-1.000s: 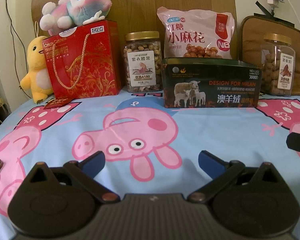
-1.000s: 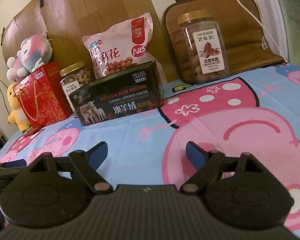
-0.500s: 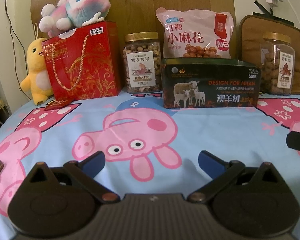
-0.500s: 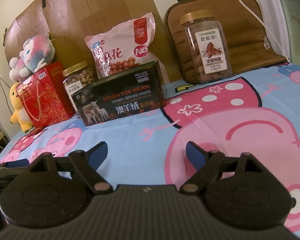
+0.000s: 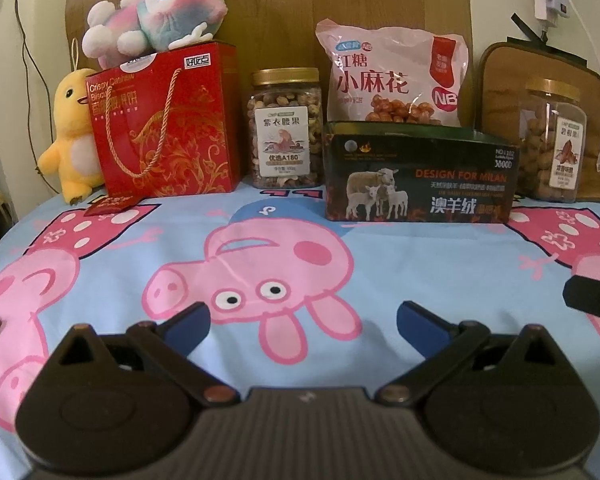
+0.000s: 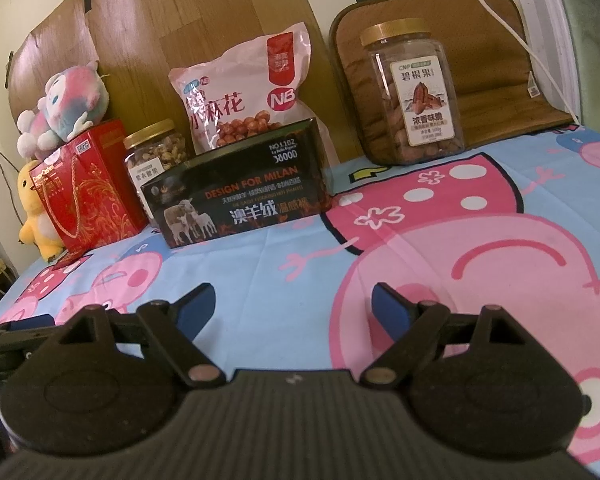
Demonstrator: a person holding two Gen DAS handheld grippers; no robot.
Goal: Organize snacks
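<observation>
Both grippers are hovering low over the cartoon-pig sheet (image 5: 380, 264), nothing in hand. The left gripper (image 5: 303, 320) is showing its jaws spread wide and empty, and the right gripper (image 6: 290, 304) is doing the same.

The snacks are all lining up along the back edge against the wooden board (image 6: 148, 36). Counting them: two nut jars, the cashew jar (image 5: 286, 128) beside the red biscuit gift bag (image 5: 166, 120) and the pecan jar (image 6: 414, 92) standing apart at the right; one pink snack pouch (image 5: 392, 80) leaning behind one dark open box (image 5: 420, 176). Two plush toys as well: a yellow duck (image 5: 70, 136) and a pastel plush (image 5: 156, 8) sitting on top of the bag.

The risks, as I am judging them: the jars are tall and smooth, so a grip near the lid could be tipping one over on the soft sheet. The pouch is propped up, so lifting it carelessly could be sending it sliding. Moving the gift bag is likely dumping that plush off its top.
</observation>
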